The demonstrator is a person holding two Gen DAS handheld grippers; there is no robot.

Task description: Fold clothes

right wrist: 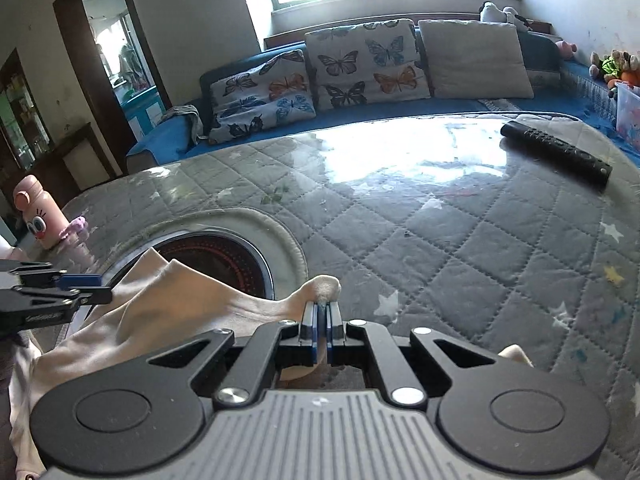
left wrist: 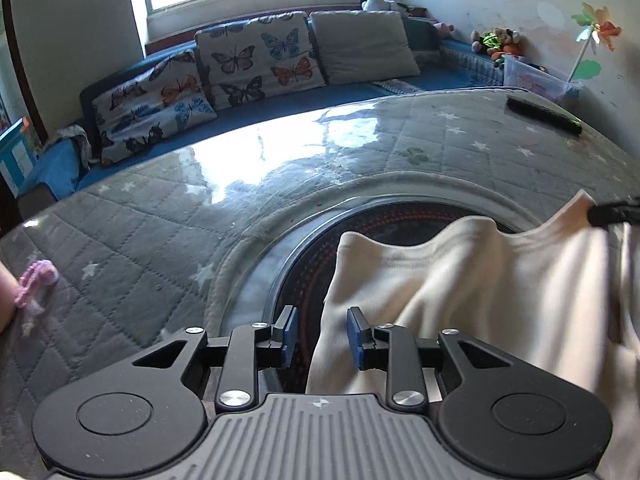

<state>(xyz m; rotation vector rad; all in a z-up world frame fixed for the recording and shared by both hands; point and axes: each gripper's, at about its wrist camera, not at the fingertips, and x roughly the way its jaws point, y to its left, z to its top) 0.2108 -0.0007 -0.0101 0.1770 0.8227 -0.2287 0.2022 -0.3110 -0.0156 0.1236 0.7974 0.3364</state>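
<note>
1. Left wrist view: left gripper (left wrist: 322, 338) has its jaws apart with nothing clamped; the cream garment (left wrist: 460, 300) hangs just to their right, at 3 o'clock, blurred and cut off by the frame's bottom and right edges.
2. Same view: right gripper (left wrist: 612, 214) enters at 2 o'clock, mostly out of frame, touching the garment's upper corner.
3. Dark round inset (left wrist: 320, 248) in the quilted tabletop (left wrist: 140, 232) is partly hidden by cloth.
4. Right wrist view: right gripper (right wrist: 322, 318) jaws are closed on a garment (right wrist: 180, 312) fold.
5. Only this view shows the pink bottle (right wrist: 38, 216) at 9 o'clock; the remote (right wrist: 556, 152) at 2 o'clock is sharper here.
</note>
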